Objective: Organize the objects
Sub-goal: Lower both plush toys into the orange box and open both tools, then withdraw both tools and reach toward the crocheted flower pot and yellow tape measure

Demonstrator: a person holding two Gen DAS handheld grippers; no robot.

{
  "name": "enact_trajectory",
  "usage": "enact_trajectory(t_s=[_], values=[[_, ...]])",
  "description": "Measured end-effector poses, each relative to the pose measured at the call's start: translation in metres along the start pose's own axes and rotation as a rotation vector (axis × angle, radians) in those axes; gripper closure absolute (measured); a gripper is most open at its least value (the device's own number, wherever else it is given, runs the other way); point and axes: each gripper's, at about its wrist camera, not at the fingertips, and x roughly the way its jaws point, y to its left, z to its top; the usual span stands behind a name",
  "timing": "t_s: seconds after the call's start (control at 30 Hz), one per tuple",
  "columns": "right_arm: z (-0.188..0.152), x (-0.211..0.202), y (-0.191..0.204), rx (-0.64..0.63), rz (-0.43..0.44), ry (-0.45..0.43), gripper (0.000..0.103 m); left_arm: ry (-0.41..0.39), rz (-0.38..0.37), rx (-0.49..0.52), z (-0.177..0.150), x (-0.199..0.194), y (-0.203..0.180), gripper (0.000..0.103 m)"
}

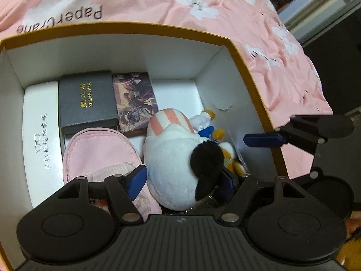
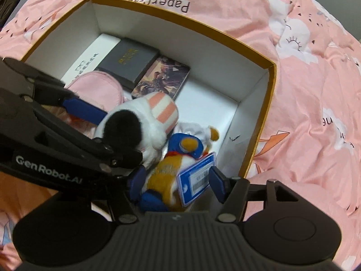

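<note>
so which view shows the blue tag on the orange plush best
The right wrist view. There the blue tag faces the camera, barcode visible, lying on the orange plush inside the box. In the left wrist view the orange plush is mostly hidden behind the white plush, and no tag can be made out.

A box [image 1: 239, 52] sits on a bedspread [image 1: 259, 22]. In the left wrist view, inside it: case [image 1: 40, 140] far left, book [image 1: 86, 100] and card [image 1: 135, 99] behind, pouch [image 1: 99, 151] lower left, plush [image 1: 178, 158] centre, doll [image 1: 216, 133] right.
</note>
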Motion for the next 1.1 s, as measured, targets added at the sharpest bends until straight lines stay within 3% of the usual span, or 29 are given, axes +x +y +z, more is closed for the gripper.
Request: enact_trajectory(t_s=[0.1, 0.13, 0.27, 0.33, 0.4, 0.7, 1.03, 1.1], values=[[-0.004, -0.003, 0.002, -0.034, -0.001, 0.005, 0.038, 0.009, 0.013, 0.032, 0.001, -0.004, -0.004, 0.024], [-0.004, -0.005, 0.002, -0.038, -0.005, 0.001, 0.042, 0.006, 0.019, 0.04, 0.001, -0.006, -0.005, 0.025], [-0.006, -0.014, -0.002, -0.036, 0.009, -0.014, 0.055, -0.017, 0.005, 0.083, 0.002, -0.019, -0.01, 0.042], [-0.007, -0.018, -0.005, -0.028, 0.03, -0.018, 0.066, -0.042, 0.004, 0.097, 0.004, -0.025, -0.014, 0.048], [-0.007, -0.02, -0.006, -0.023, 0.031, -0.027, 0.07, -0.049, 0.006, 0.102, 0.006, -0.024, -0.016, 0.056], [-0.01, -0.002, -0.003, -0.007, 0.064, 0.0, 0.077, -0.008, -0.036, 0.022, 0.0, -0.001, 0.0, 0.057], [-0.016, 0.008, -0.01, 0.054, 0.124, -0.016, 0.075, -0.008, -0.019, 0.056, -0.004, 0.005, -0.002, 0.057], [-0.017, 0.008, -0.007, 0.052, 0.105, -0.019, 0.075, -0.021, -0.013, 0.058, -0.006, 0.005, -0.004, 0.057]])
